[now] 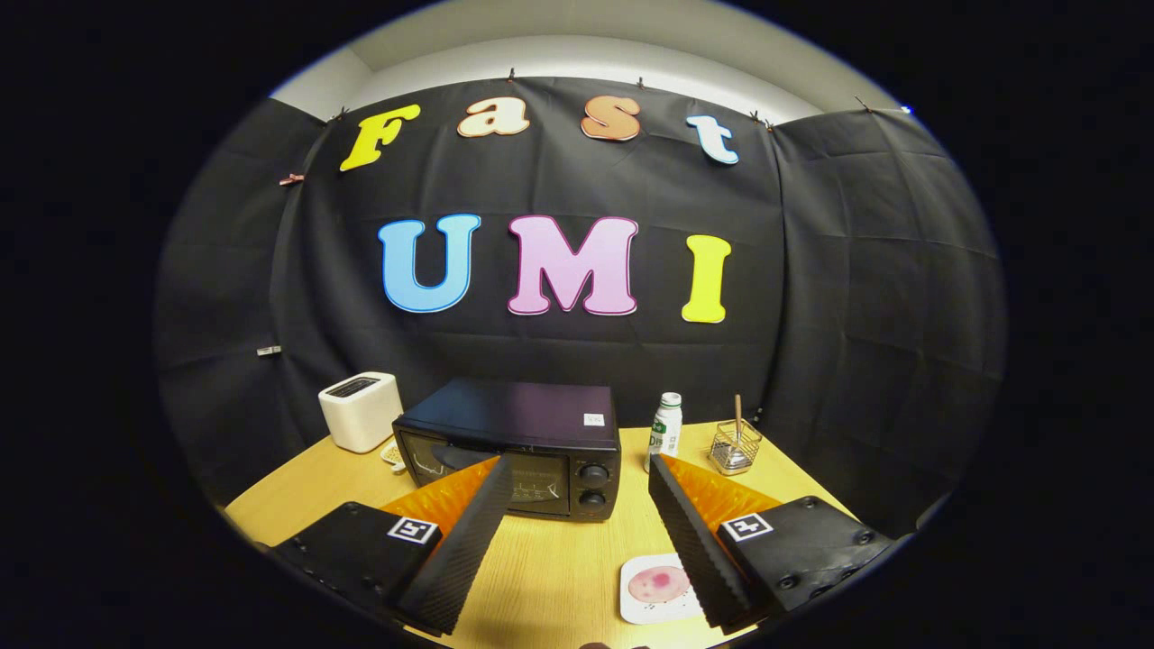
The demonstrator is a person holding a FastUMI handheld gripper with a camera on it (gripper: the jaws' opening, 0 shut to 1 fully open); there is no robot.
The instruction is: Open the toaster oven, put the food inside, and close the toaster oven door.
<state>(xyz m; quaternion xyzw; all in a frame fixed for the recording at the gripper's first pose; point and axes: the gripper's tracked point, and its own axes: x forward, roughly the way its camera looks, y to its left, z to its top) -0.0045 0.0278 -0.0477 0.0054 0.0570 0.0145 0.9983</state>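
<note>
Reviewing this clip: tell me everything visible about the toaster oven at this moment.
The toaster oven is a black box, seemingly metal, with a glass-fronted door that is shut and two round knobs stacked on its right side. A small pale sticker sits on its top. It stands upright on the wooden table, beyond the fingers of the gripper, which is open and touching nothing. A white toaster stands to its left, a bottle to its right.

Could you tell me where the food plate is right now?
The small white square plate with pink food lies on the wooden table, before the black toaster oven, beside the open gripper's right finger.
</note>
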